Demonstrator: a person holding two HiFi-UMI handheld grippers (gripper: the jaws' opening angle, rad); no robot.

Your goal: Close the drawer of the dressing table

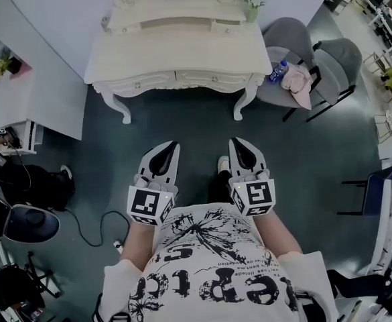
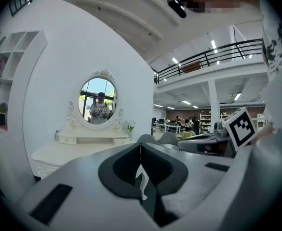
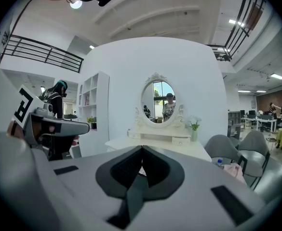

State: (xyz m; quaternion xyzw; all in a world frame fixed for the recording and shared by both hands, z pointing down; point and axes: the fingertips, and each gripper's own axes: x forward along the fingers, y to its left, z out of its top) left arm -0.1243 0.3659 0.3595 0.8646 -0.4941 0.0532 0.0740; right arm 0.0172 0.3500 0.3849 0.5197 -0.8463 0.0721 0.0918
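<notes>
Left tongs (image 1: pixel 174 145) were pressed together with nothing between them, confirmed in the left gripper view (image 2: pixel 141 146). Right tongs (image 1: pixel 234 142) were likewise pressed together and empty, tips meeting in the right gripper view (image 3: pixel 141 148). Both were held side by side in front of the person's printed white shirt (image 1: pixel 209 274), each with its marker cube (image 1: pixel 149 206) nearest the body. Both pointed at the dressing table (image 1: pixel 182 52). They touched nothing and hung over the dark floor (image 1: pixel 182 119), well apart from the table. A white shoe (image 1: pixel 223 163) showed on the floor between the two tongs.

The dressing table stood straight ahead against the white wall, on curved legs. Its drawer fronts (image 1: pixel 175 80) looked flush with the front edge under the surface, in line with each other. Small upper drawers sat along the back of the surface. An oval mirror (image 3: pixel 162 101) stood above them, reflecting the person. A small potted plant (image 3: pixel 194 126) stood at the surface's right back corner.

Right of the table were two grey chairs (image 1: pixel 330 56). A bottle with a blue label (image 1: pixel 278 71) and a pink cloth (image 1: pixel 296 80) lay on the nearer seat. Left of the table was a white shelf unit (image 3: pixel 95 105). A black cable (image 1: pixel 88 228) trailed across the floor on the left.
</notes>
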